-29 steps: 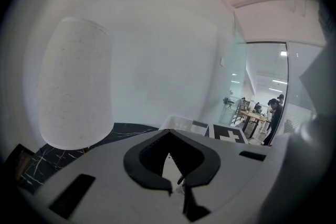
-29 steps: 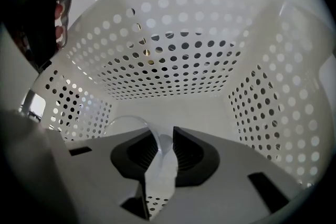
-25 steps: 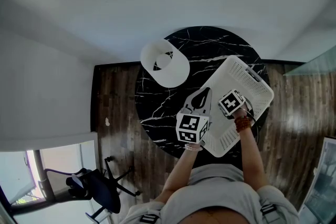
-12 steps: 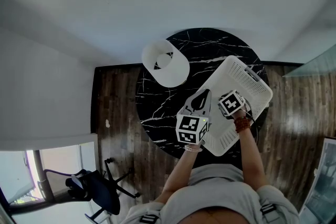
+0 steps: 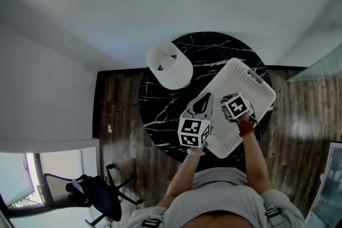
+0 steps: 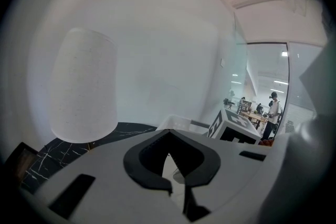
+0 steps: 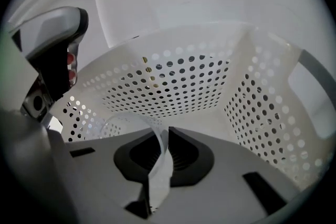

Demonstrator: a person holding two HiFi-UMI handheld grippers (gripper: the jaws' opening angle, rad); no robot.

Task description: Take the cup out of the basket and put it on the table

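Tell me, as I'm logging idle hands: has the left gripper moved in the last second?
No. The left gripper sits at the same spot along the left edge of the white perforated plastic basket.

Cup [image 7: 159, 162] mostly hidden, apparently

1 round table [image 5: 165, 109], black with white marble veining, is standing on a dark plank floor [image 5: 115, 109]. 2 things are resting directly on its top. A white lamp [image 5: 170, 65] is standing near the rim at about 10 o'clock, its wide shade hiding its foot from above. A white perforated basket [image 5: 255, 78] is lying at a slant across the side from about 2 to 5 o'clock, its outer corners reaching the table's edge. On the floor, between 7 and 8 o'clock from the table and well apart from it, a black office chair [image 5: 93, 192] is standing.
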